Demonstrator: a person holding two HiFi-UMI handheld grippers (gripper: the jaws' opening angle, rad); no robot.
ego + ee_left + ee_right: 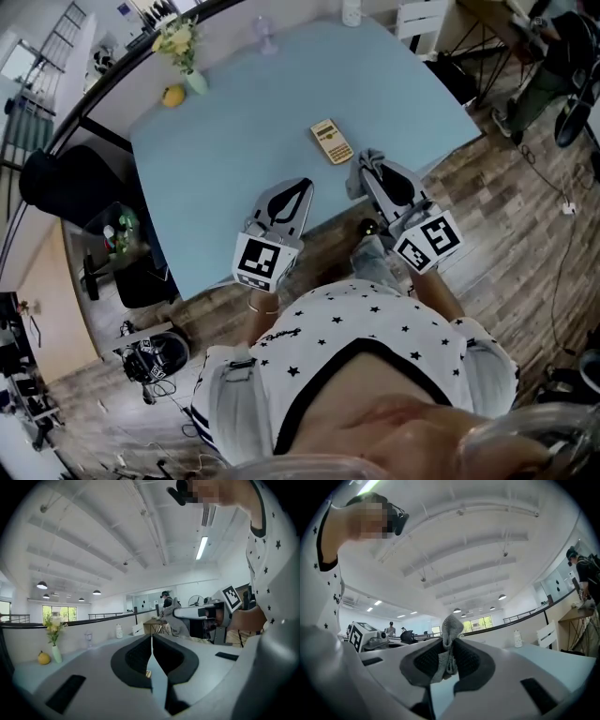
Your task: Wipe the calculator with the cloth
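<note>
A tan calculator (332, 142) lies flat on the light blue table (234, 131), a little beyond both grippers. My right gripper (368, 167) is shut on a grey cloth (364, 172), just to the calculator's near right. In the right gripper view the cloth (451, 631) bunches up between the dark pads and pokes out above them. My left gripper (301, 187) hovers over the table's near edge, left of the calculator, its jaws shut with nothing between them (151, 638). The left gripper view also catches the right gripper (199, 613) with the cloth (175, 620).
At the table's far side stand a vase of yellow flowers (185, 52), a yellow fruit (172, 95), a clear glass (265, 36) and a white bottle (352, 11). A white chair (418, 19) is behind the table, a black chair (56, 183) at its left.
</note>
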